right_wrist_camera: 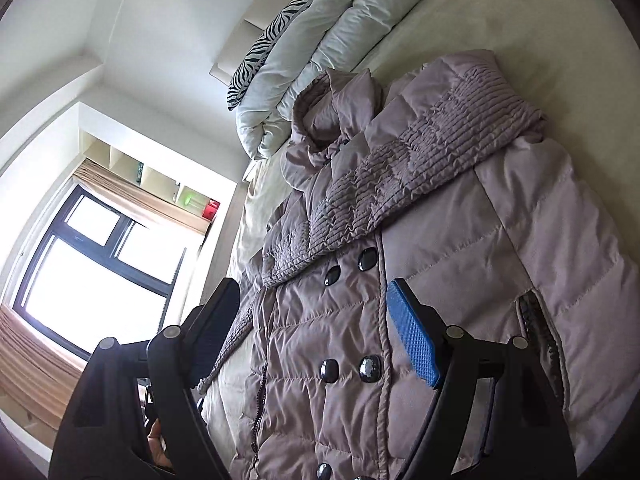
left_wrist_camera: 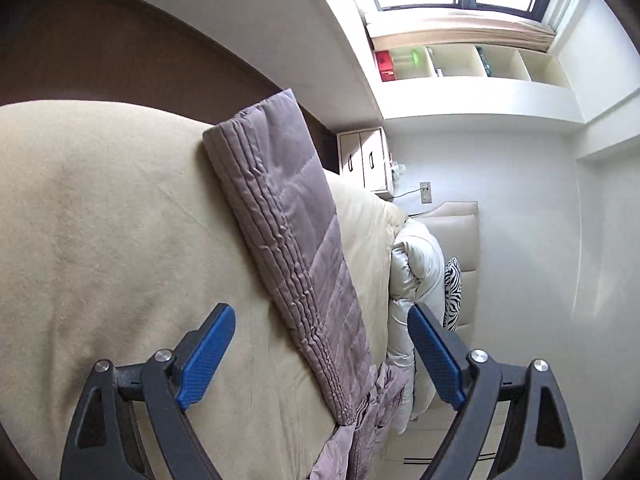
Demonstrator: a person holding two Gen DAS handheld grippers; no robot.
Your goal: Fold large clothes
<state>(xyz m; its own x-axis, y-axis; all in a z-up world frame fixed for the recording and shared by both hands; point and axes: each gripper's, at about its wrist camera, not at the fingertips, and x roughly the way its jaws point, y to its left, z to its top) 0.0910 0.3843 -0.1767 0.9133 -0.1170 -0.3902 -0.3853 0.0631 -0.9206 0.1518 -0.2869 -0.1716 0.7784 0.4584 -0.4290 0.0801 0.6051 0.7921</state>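
Left gripper (left_wrist_camera: 322, 354) hovers low over the cream-coloured bed sheet (left_wrist_camera: 100, 220), blue-padded fingers (left_wrist_camera: 206, 354) spread wide, gripping nothing. Between them runs the mauve quilted puffer coat's sleeve (left_wrist_camera: 288, 216), stretched flat across the bed toward the far side, its ribbed edge on the left. Further right, a bundled white duvet (left_wrist_camera: 416, 260) with a zebra-striped pillow (left_wrist_camera: 452, 296) just beside it. Over to the right gripper (right_wrist_camera: 316, 332): fingers (right_wrist_camera: 412, 344) also wide apart, empty, poised above the mauve quilted puffer coat (right_wrist_camera: 460, 240), which lies front-up on the bed, dark round buttons (right_wrist_camera: 368, 259) showing, one sleeve folded across its chest.
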